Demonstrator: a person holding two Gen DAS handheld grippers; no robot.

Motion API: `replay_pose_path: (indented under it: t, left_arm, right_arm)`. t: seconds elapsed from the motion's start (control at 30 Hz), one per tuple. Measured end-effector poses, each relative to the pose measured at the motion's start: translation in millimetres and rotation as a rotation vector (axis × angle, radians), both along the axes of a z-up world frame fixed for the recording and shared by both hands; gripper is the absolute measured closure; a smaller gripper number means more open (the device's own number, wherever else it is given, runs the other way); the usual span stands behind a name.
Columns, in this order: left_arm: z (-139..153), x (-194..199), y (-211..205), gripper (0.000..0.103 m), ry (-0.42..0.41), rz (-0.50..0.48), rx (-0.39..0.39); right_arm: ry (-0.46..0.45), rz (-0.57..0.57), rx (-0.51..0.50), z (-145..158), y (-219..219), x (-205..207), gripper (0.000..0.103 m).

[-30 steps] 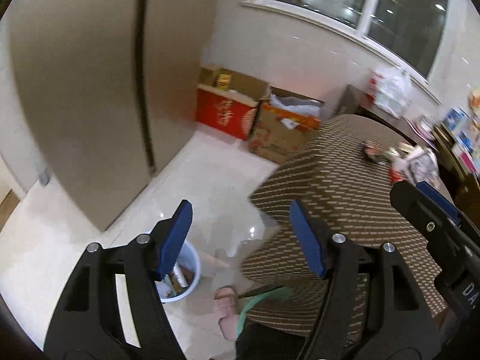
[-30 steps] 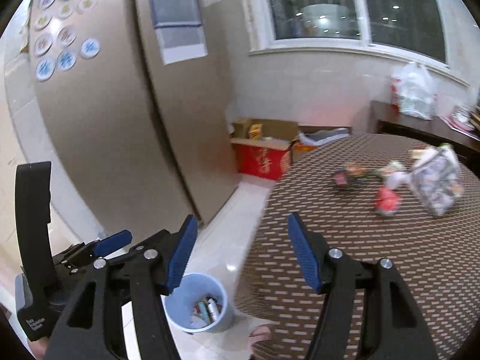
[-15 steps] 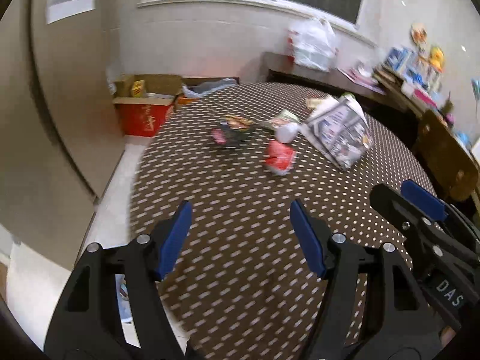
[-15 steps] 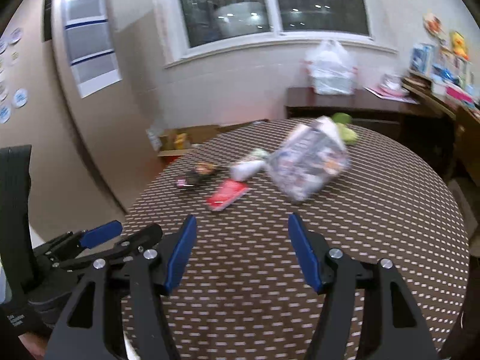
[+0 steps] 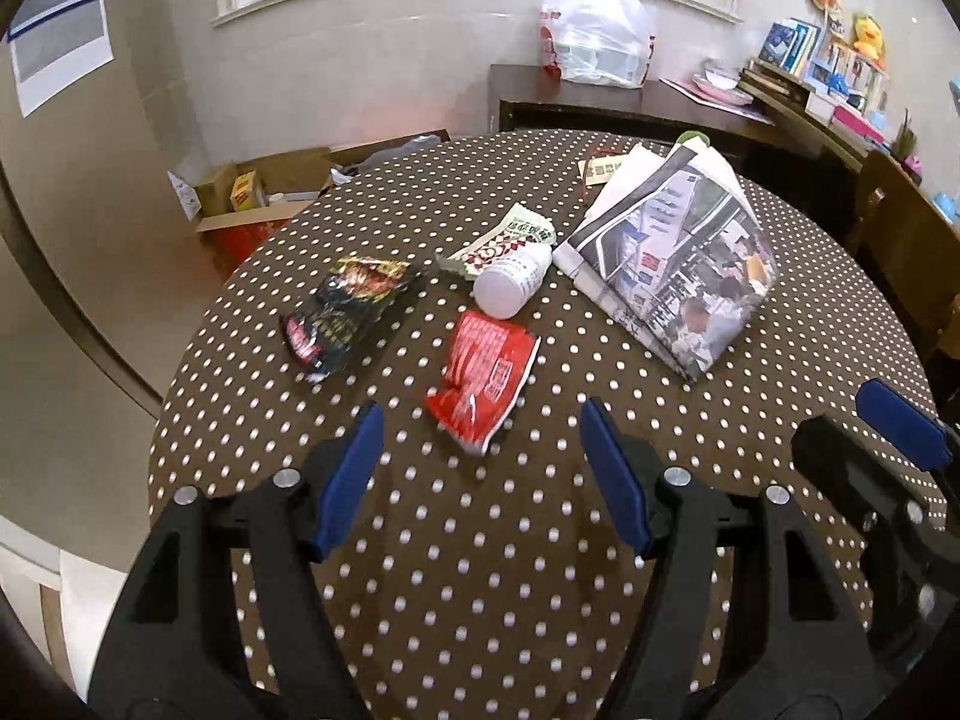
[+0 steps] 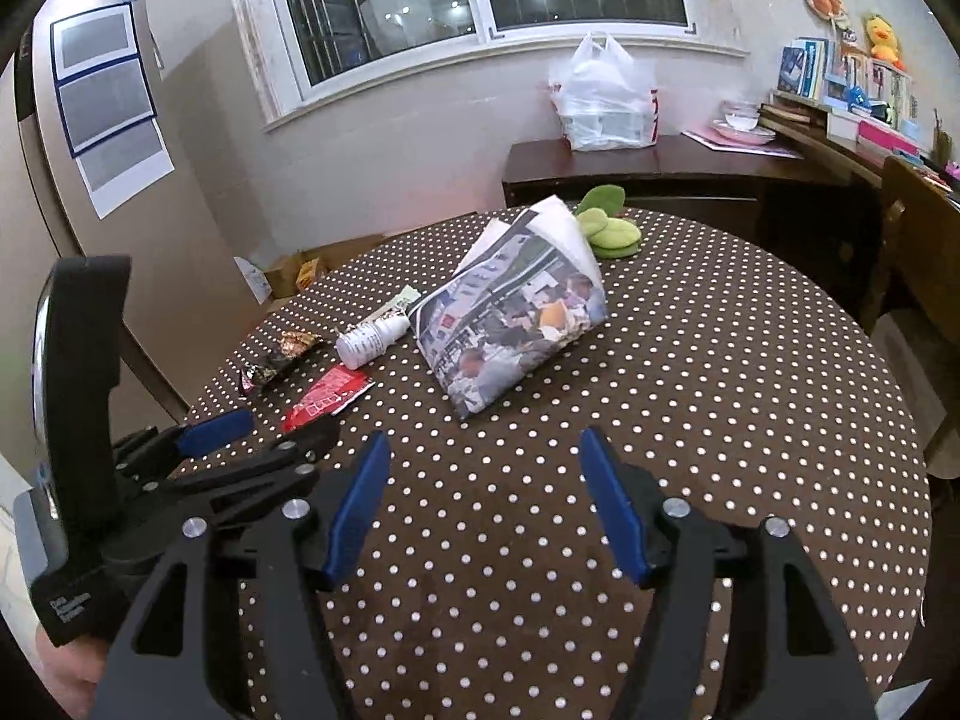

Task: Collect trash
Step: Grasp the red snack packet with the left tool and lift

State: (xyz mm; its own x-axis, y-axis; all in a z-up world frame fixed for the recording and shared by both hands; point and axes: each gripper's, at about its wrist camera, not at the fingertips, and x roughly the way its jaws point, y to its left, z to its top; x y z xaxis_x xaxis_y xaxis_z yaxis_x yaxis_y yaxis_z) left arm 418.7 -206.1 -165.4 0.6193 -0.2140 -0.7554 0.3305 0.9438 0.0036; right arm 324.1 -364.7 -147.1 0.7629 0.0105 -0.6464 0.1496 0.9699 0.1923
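Observation:
On the round polka-dot table (image 5: 480, 570) lie a red wrapper (image 5: 483, 375), a black snack wrapper (image 5: 345, 312), a white pill bottle (image 5: 510, 282), a white-and-green wrapper (image 5: 504, 240) and a folded newspaper (image 5: 672, 252). My left gripper (image 5: 480, 468) is open and empty, just short of the red wrapper. My right gripper (image 6: 483, 495) is open and empty over the table's front, short of the newspaper (image 6: 516, 312). The red wrapper (image 6: 330, 399), bottle (image 6: 369, 339) and black wrapper (image 6: 279, 354) show left of it.
A green object (image 6: 606, 225) lies behind the newspaper. Cardboard boxes (image 5: 264, 198) stand on the floor behind the table. A dark sideboard (image 6: 660, 174) with a white plastic bag (image 6: 603, 99) lines the back wall. A wooden chair (image 6: 912, 252) stands at the right.
Both grippers have swung up and right, from the floor with the blue bin to the table top, and closed in on the trash. Both stay open.

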Motion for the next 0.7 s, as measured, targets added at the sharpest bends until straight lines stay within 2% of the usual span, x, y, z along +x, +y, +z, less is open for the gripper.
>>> replay_pose_path:
  t: [0.1,0.13,0.17,0.33,0.47,0.6,0.7]
  left_arm:
    - [-4,13,-6,0.039,0.018,-0.002,-0.006]
    - [-7,19,-6,0.045,0.033,-0.004,-0.012]
    - [-10,22,-5,0.063,0.044,-0.005,-0.011]
    - [-11,25,5,0.077,0.064,-0.021,-0.062]
    - [4,18,24,0.079,0.005,0.006,-0.105]
    - [22,14,41,0.080,-0.094,0.063,-0.071]
    - [31,24,51,0.080,-0.121,0.087,-0.053]
  right_arm:
    - [0.009,0.006,0.004,-2,2,7,0.038]
    - [0.012,0.002,0.002,-3,3,9,0.038]
    - [0.015,0.002,0.003,-4,4,11,0.038]
    - [0.016,0.011,0.005,-2,8,17,0.038]
    - [0.013,0.040,0.030,3,17,24,0.038]
    - [0.026,0.063,0.075,5,28,40,0.038]
    - [0.039,0.077,0.098,5,37,57,0.038]
